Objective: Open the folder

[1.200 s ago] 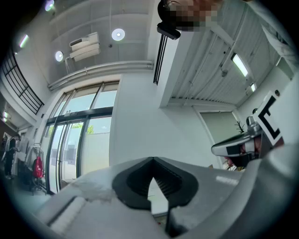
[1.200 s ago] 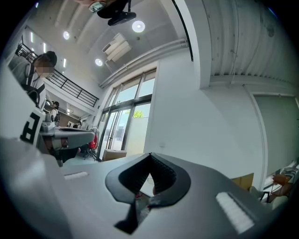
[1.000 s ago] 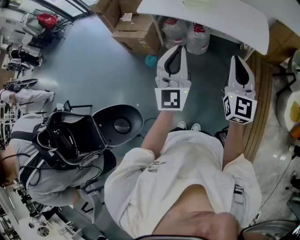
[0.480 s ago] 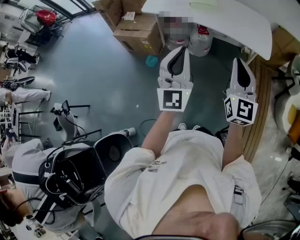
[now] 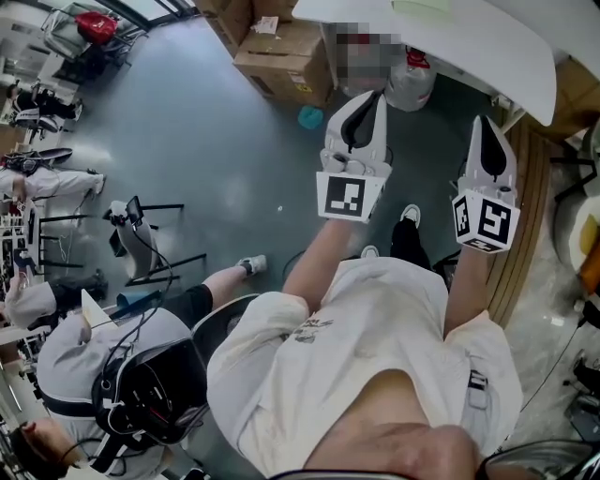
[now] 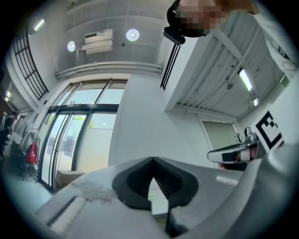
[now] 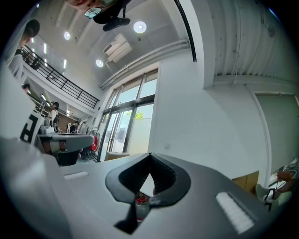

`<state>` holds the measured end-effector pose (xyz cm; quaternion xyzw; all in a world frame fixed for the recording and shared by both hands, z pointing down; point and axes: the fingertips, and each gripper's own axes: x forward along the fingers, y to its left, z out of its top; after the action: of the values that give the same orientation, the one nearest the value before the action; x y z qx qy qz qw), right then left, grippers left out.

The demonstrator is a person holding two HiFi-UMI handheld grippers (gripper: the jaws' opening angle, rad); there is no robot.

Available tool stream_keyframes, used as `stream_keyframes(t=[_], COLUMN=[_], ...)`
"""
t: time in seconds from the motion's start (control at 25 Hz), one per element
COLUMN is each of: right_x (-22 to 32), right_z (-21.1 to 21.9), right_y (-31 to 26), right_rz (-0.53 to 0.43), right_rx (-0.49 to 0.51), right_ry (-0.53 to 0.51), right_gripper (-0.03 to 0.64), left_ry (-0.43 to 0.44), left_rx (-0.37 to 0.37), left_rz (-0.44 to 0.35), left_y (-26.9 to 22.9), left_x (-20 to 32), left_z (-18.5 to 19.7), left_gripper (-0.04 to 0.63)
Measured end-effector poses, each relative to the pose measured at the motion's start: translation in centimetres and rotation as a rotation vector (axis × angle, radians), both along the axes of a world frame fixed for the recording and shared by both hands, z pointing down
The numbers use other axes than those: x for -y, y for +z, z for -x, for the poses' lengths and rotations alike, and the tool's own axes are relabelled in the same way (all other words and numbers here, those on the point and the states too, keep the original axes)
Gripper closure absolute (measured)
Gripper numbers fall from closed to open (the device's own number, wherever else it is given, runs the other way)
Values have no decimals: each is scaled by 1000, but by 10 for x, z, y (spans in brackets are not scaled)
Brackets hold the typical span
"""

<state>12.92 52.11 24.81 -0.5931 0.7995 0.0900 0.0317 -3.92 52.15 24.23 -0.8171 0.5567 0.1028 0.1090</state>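
While the likeliest folder is a pale green flat sheet (image 5: 424, 6) on the white worktop (image 5: 487, 56) at the top edge of the head view, I cannot tell for sure that it is one. It lies well ahead of both tools and neither touches it.

My left tool (image 5: 373, 98) is held out in front of the person's chest, its tip short of the worktop's near edge. Its own view shows the jaws pressed together at the tips with nothing pinched. My right tool (image 5: 487, 122) is beside it, apart from it and pointing the same way. Its jaws also meet at the tips and hold nothing.

Under the worktop stand clear water bottles (image 5: 412, 80), and to their left are cardboard boxes (image 5: 286, 56) on the grey floor (image 5: 187, 141). A small teal object (image 5: 310, 116) lies on the floor just below the boxes. At lower left a second person (image 5: 94, 366) in a grey top sits with one leg stretched out.
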Motion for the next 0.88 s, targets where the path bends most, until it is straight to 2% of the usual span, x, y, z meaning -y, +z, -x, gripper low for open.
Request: stream_keyframes(t=[0.36,0.6,0.88], right_x=[64,111,169], right_z=[-29,-64,-104], right_y=[-4,0,7], right_rz=[-11,1,31], right_rx=[5,4,-2], right_ry=[6,18,17], right_gripper=[615,615,615], left_ry=[-11,-5,-19], left_rx=[45,87,93], left_rz=[-7,-16,-1], left_y=[-4,-7,-6], left_x=[65,115,169], left_z=[-28,-66,-106], left_gripper=[598,598,598])
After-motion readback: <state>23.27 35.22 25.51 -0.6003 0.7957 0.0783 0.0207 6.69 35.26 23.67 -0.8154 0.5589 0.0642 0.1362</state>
